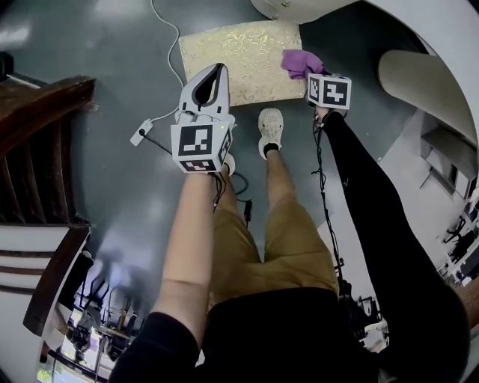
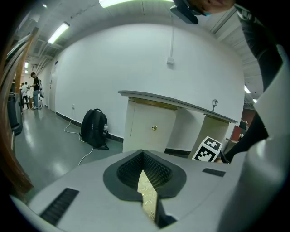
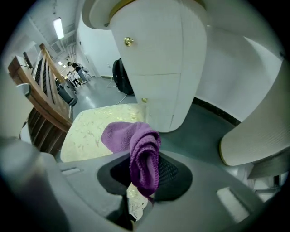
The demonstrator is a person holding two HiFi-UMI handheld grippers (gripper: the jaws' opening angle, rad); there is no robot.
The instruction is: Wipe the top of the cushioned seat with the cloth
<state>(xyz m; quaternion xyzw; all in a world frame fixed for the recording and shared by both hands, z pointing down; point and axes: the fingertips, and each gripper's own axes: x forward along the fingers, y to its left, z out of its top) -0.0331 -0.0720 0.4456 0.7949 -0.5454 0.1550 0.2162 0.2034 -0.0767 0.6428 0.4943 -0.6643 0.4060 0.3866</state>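
The cushioned seat (image 1: 243, 60) is a cream pad with a gold floral pattern, lying low on the grey floor ahead of the person's feet. A purple cloth (image 1: 301, 63) rests at the seat's right edge, and my right gripper (image 1: 310, 73) is shut on it. In the right gripper view the cloth (image 3: 141, 152) bulges up out of the right gripper (image 3: 142, 176), with the seat (image 3: 93, 127) beyond it to the left. My left gripper (image 1: 215, 73) hovers over the seat's near left part, shut and empty. A sliver of the seat's pattern shows through the left gripper's (image 2: 144, 167) narrow slit.
A dark wooden stair railing (image 1: 37, 142) stands at the left. A white curved cabinet (image 1: 314, 7) rises just behind the seat, with a white rounded piece (image 1: 419, 75) to the right. A power strip (image 1: 142, 133) with cable lies on the floor, and a black backpack (image 2: 94, 128) leans against the wall.
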